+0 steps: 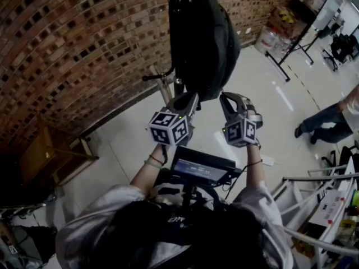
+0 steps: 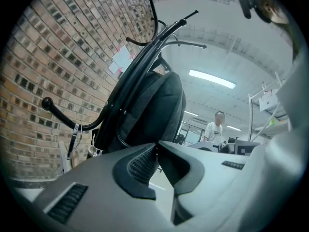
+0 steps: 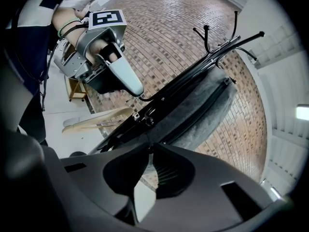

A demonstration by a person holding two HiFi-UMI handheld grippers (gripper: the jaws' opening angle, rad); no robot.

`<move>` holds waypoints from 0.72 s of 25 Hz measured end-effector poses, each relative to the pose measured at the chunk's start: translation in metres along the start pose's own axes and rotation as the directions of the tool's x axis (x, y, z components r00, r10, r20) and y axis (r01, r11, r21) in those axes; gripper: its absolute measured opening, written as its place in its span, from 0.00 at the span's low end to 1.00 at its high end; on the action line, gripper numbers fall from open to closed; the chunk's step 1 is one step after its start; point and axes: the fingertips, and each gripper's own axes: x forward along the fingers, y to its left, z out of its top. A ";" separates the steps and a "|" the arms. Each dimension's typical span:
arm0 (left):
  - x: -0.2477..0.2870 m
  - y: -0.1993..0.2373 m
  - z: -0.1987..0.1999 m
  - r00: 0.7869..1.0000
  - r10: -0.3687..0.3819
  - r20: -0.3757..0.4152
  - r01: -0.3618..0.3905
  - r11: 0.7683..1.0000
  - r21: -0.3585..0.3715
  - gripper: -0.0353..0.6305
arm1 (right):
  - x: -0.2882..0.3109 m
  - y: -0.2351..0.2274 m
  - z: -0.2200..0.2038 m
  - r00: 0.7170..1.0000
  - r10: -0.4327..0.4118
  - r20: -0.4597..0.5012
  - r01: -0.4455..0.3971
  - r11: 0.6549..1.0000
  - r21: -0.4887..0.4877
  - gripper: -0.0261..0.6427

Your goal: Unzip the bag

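Far left: brick wall (image 1: 73,43), with pale sheets (image 2: 123,59) pinned on it, too blurred to read. Next, left gripper (image 2: 157,145), raised just under the bag (image 1: 205,38); fingers pressed tip to tip, holding nothing that shows. In the middle, hangs black from a coat rack (image 2: 159,28) against that wall, the rack's top cut off by the head view's edge. Then right gripper (image 3: 149,148), fingers also closed tip to tip, close by the bag's lower edge; touching or not, cannot tell. On both cubes (image 1: 168,128), square black-and-white markers. Far right, a person's legs (image 1: 325,125), upper body cut off by the frame
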 end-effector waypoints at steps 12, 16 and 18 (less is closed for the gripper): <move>0.001 0.011 -0.003 1.000 0.024 -0.017 -0.024 1.000 -0.009 0.09 | 0.008 0.007 -0.006 1.000 0.015 0.027 -0.023 0.941 0.338 0.12; 0.007 0.015 0.001 1.000 0.018 -0.020 -0.019 1.000 -0.003 0.09 | 0.001 0.005 -0.006 0.995 -0.031 0.100 -0.028 0.839 0.544 0.12; 0.008 0.015 0.000 1.000 0.013 -0.025 -0.013 1.000 -0.004 0.09 | -0.004 0.007 -0.004 0.993 -0.050 0.104 -0.024 0.794 0.607 0.12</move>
